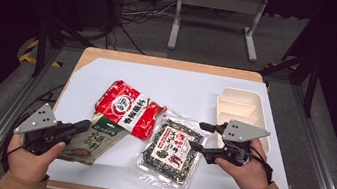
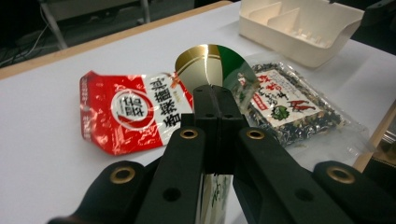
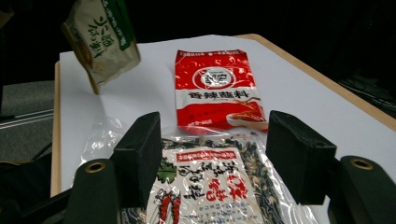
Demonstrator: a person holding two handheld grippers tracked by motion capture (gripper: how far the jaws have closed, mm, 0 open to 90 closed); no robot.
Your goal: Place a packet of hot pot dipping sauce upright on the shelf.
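My left gripper [image 1: 83, 125] is shut on a green and beige snack packet [image 1: 99, 140] at the table's front left; in the left gripper view the shut jaws pinch its shiny edge [image 2: 210, 63]. The packet hangs lifted off the table in the right gripper view [image 3: 102, 37]. A red packet [image 1: 129, 109] lies flat in the middle. My right gripper [image 1: 198, 136] stands open at the right edge of a clear packet of dark mix [image 1: 173, 151]. That clear packet [image 3: 210, 186] lies below and between the open jaws, untouched.
A cream divided tray [image 1: 240, 110] sits at the right of the white table cover [image 1: 183, 84], just behind my right hand. The wooden table edge [image 1: 171, 63] runs along the back. A metal frame stands on the floor beyond.
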